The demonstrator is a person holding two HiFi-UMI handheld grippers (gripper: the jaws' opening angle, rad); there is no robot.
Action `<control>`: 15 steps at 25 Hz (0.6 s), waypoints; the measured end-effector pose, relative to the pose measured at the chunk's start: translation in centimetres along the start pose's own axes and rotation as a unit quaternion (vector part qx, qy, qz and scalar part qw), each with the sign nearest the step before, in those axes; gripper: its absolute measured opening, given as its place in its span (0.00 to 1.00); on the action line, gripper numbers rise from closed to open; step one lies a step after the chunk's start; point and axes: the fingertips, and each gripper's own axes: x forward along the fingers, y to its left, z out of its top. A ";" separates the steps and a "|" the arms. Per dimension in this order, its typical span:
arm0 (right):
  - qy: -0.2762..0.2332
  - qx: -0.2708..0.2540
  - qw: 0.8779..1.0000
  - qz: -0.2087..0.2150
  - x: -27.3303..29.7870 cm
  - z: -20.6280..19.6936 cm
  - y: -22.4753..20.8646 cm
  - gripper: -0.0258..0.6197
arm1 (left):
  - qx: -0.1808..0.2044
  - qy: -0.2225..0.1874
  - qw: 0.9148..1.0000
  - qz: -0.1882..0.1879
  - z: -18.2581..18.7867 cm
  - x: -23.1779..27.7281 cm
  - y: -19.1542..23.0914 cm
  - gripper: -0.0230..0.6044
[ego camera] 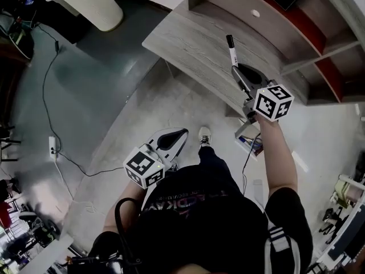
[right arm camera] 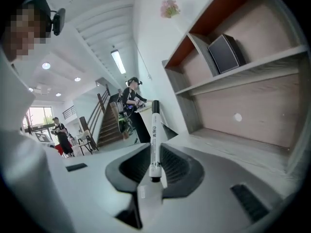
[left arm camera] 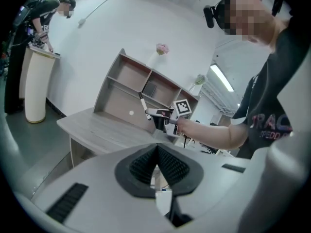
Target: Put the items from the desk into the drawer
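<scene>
Fingers of the right gripper (right arm camera: 155, 149) pinch the light, stiff, probably slippery marker (right arm camera: 155, 125) near its tail, so it may pivot; the left gripper (left arm camera: 156, 148) is clenched, empty.

1. Our head view looks steeply down on the counter (ego camera: 199, 50).
2. Our left tongs (left arm camera: 156, 148) view faces it from well in front.
3. Our right tongs (right arm camera: 155, 152) view sits near, just above it; all share it.

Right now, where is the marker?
The marker is clamped upright in the right hand-held gripper, at the head view's upper right. It is over the desk, in front of the shelf unit.
</scene>
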 end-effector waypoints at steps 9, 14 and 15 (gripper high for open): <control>-0.072 -0.003 0.997 0.004 -6.1 -0.4 11.6 0.16 | 0.042 -0.017 0.998 -0.035 -0.6 -6.1 -1.3 0.05; -0.102 0.002 0.995 -0.018 -9.6 -2.5 17.2 0.16 | 0.072 -0.019 0.994 -0.076 -0.8 -8.4 -2.5 0.05; -0.108 0.004 0.994 -0.027 -10.5 -3.1 18.1 0.16 | 0.077 -0.016 0.993 -0.089 -1.0 -8.8 -2.9 0.05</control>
